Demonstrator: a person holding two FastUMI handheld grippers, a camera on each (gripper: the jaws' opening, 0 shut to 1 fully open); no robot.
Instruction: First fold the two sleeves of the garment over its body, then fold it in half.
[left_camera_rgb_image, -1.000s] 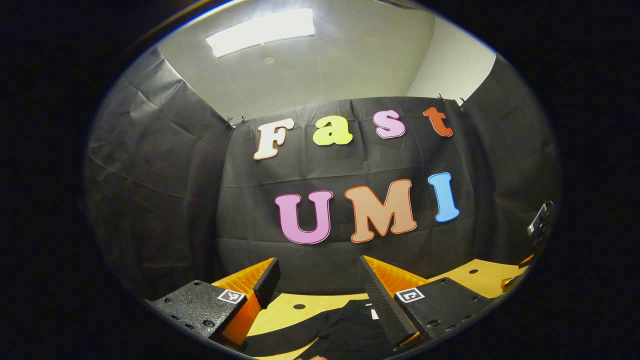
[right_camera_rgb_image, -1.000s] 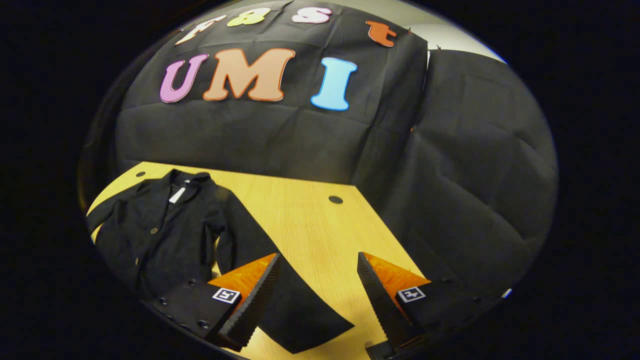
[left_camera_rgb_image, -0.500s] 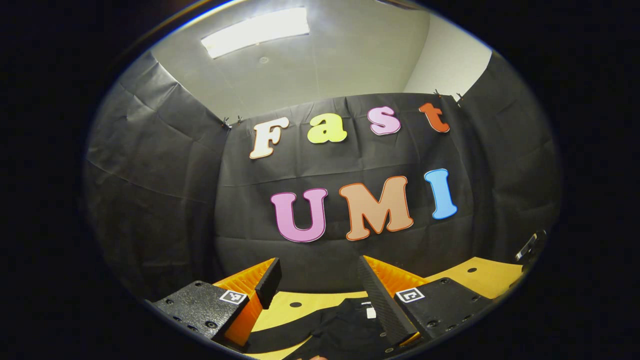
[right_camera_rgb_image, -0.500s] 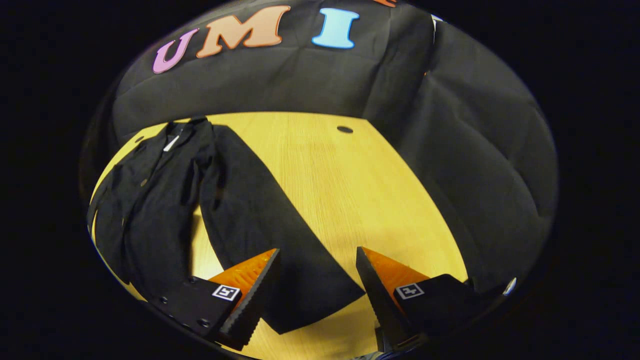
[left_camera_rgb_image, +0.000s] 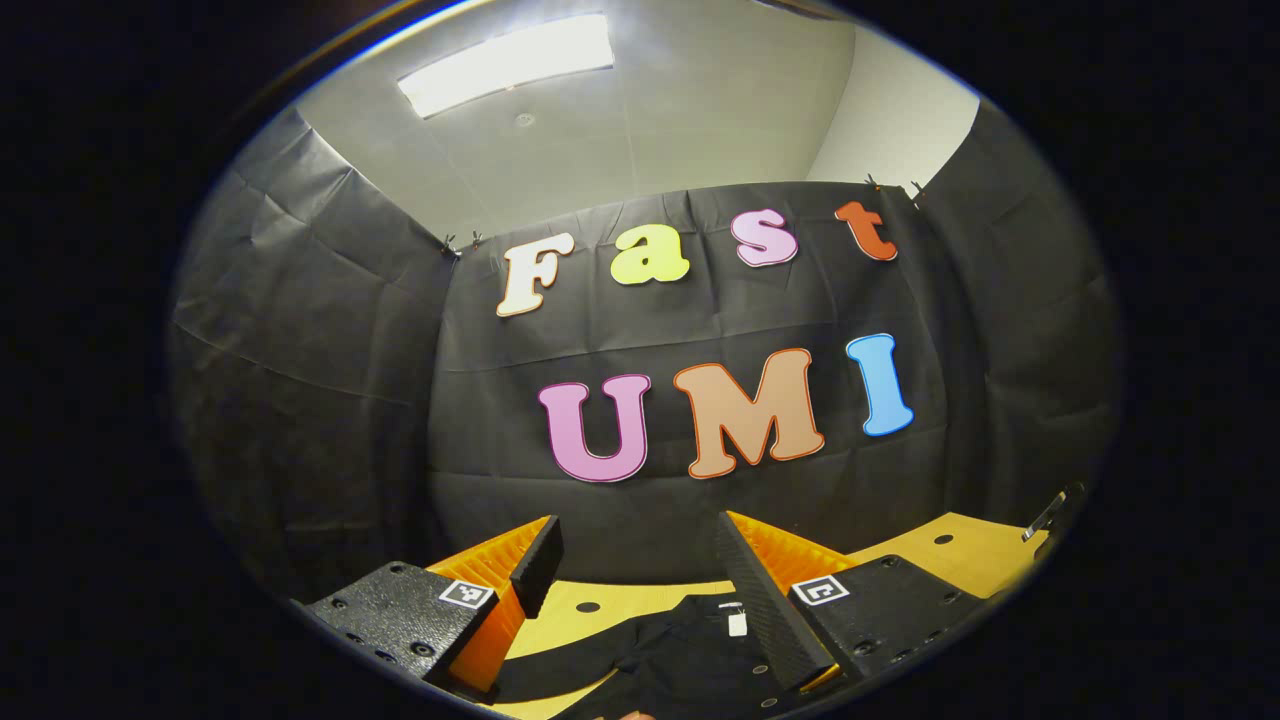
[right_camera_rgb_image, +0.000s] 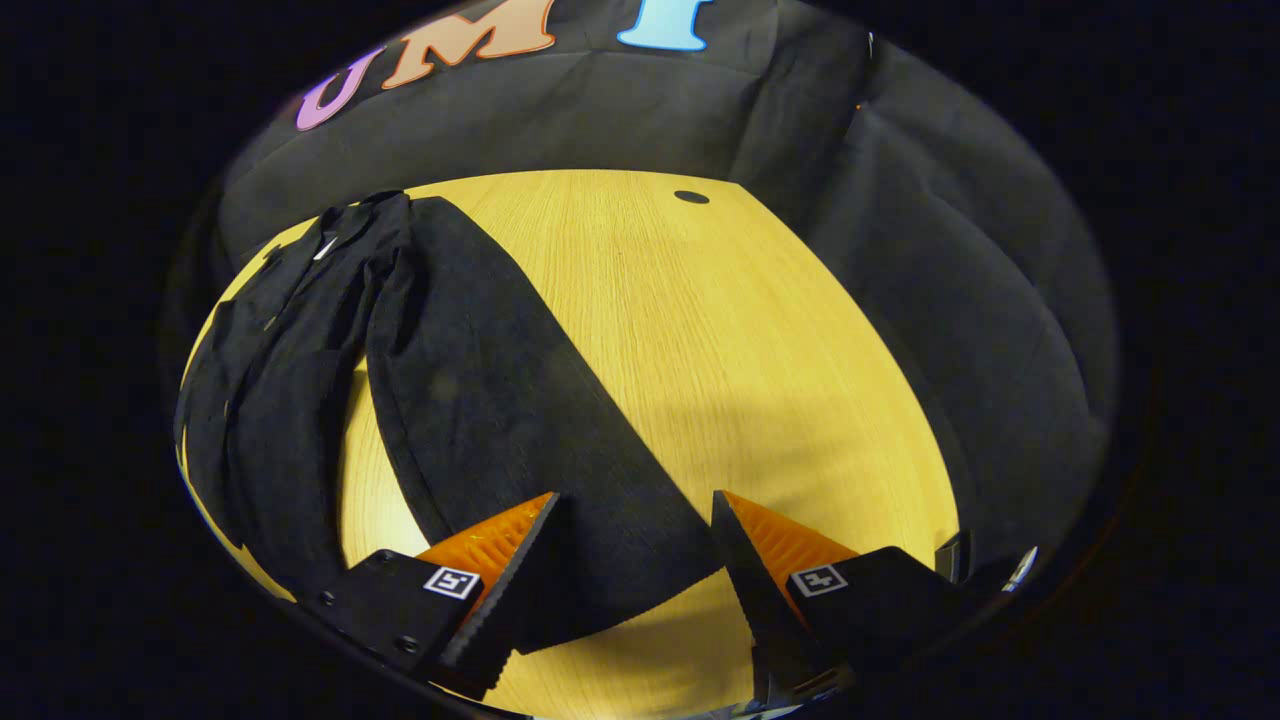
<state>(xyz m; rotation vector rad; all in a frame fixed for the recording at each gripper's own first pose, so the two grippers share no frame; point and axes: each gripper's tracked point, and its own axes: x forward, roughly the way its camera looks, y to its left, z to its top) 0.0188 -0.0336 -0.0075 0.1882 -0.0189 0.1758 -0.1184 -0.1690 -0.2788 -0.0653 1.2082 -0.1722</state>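
Over on the left, the left gripper (left_camera_rgb_image: 640, 560) is held level above the near part of the tabletop (left_camera_rgb_image: 960, 548), its fingers wide apart with nothing between them. Past those fingers hangs the booth's black cloth wall (left_camera_rgb_image: 320, 400), and above it a pale ceiling with a long light panel (left_camera_rgb_image: 505, 65). Low between the fingers, the collar end of the black garment (left_camera_rgb_image: 680, 650) lies on the wood, a small white tag (left_camera_rgb_image: 737, 624) showing at the neck. A dark round hole (left_camera_rgb_image: 588, 607) sits in the board just beyond the collar.

In the right gripper view, the garment's body (right_camera_rgb_image: 280, 380) lies flat along the left part of the tabletop, collar toward the far wall, small buttons down the front. Its sleeve (right_camera_rgb_image: 520, 400) stretches out from the shoulder as a broad dark band, slanting down across the wood and ending at a cuff. The right gripper (right_camera_rgb_image: 635, 560) is tilted down over that cuff, fingers spread, one on each side of the cuff's end; I cannot tell whether the tips touch the cloth. To the right of the sleeve the wood is bare but for another round hole (right_camera_rgb_image: 690, 197) near the far edge, and the black cloth closes off that side.
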